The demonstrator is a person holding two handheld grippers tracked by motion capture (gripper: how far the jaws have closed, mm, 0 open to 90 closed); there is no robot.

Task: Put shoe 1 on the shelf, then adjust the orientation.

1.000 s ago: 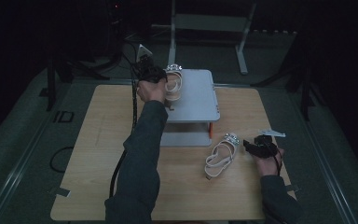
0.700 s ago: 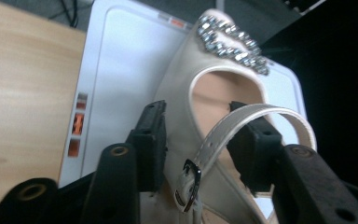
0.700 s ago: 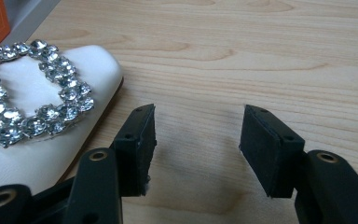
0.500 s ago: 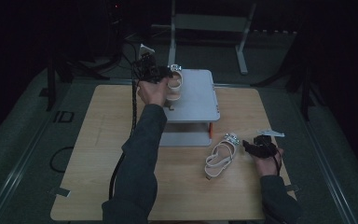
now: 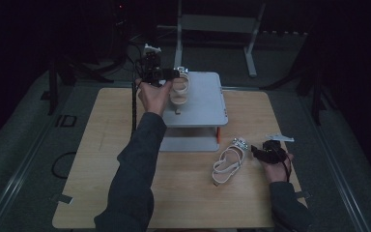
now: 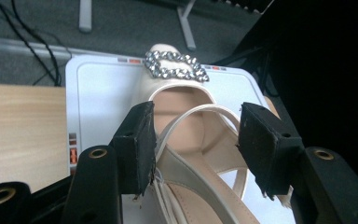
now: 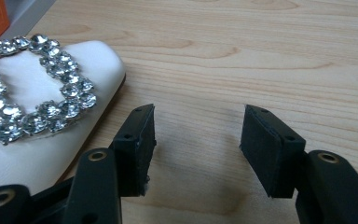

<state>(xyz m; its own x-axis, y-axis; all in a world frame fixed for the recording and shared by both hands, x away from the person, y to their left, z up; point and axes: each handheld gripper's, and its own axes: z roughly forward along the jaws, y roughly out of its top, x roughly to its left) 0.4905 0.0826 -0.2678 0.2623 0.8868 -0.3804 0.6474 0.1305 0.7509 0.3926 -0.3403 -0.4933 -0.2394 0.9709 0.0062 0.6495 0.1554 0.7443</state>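
Observation:
A cream sandal [image 5: 178,90] with a rhinestone buckle [image 6: 176,66] lies on top of a white two-level stand [image 5: 205,99]. My left gripper [image 5: 171,73] hovers at the sandal's far end. Its jaws have just been opening and now stand apart on either side of the sandal's thin strap [image 6: 193,116], with the pads [image 6: 137,142] not pressing it. The matching sandal [image 5: 227,162] lies on the wooden table at the right. My right gripper [image 5: 256,150] sits open just right of its buckled toe [image 7: 37,102], with bare wood between the jaws.
The stand's lower shelf [image 5: 188,143] juts toward the near side, with orange legs. Cables trail off the table's far left corner. A metal frame [image 5: 217,24] stands on the floor beyond the table. Bare wood [image 5: 101,159] spreads across the left and near side.
My left hand and its gripper have lifted a little and drawn slightly back from the sandal, which stays on the stand. The right hand and its sandal have not moved.

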